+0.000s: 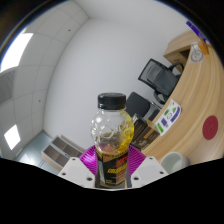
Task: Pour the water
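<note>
White wall and ceiling fill my view, a desk [190, 60] off right. My gripper [111, 172] tilts upward, fingers clamped on the bottle [111, 135].

A clear bottle [111, 140] is showing yellowish liquid, a black cap [111, 100] and a dark label with yellow print. Magenta pads [92, 157] are flanking it on the white-fingered tool [111, 172]. Beyond, wood-toned desks [190, 75] are carrying black chairs [155, 74].

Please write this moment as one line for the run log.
task: pour water | gripper: shut on bottle | bottle: black cap on, upright, lifted | background: ceiling, desk, chairs
</note>
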Available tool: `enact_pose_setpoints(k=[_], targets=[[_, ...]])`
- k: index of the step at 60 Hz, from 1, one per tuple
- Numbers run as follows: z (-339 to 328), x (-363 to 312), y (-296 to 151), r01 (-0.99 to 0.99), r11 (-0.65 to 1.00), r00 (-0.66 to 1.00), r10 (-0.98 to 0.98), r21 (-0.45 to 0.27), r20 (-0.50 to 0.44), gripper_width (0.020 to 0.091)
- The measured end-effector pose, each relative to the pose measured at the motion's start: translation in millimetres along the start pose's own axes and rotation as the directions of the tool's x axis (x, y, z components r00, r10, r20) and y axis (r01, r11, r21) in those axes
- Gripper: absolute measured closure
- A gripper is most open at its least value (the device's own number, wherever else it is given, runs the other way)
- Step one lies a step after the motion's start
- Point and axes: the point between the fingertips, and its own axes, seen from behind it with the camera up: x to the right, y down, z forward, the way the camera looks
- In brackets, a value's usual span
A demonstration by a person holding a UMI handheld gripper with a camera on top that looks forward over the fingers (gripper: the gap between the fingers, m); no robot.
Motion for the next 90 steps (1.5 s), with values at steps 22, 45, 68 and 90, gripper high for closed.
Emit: enact_pose_setpoints(k=[22, 45, 68, 90], targets=[[-37.1, 109.1, -123.9, 0.786, 0.615, 0.576, -0.768, -0.069, -0.282, 0.0752], [-48.8, 262.1, -93.6, 0.785, 0.573, 0.492, -0.807, -0.234, -0.326, 0.0749], [-80.5, 258.0, -95.0, 0.73, 0.608, 0.5, -0.787, -0.312, -0.362, 0.0232], [-235.9, 130.9, -64.2, 0.702, 0.622, 0.47, -0.77, -0.347, -0.43, 0.0243]])
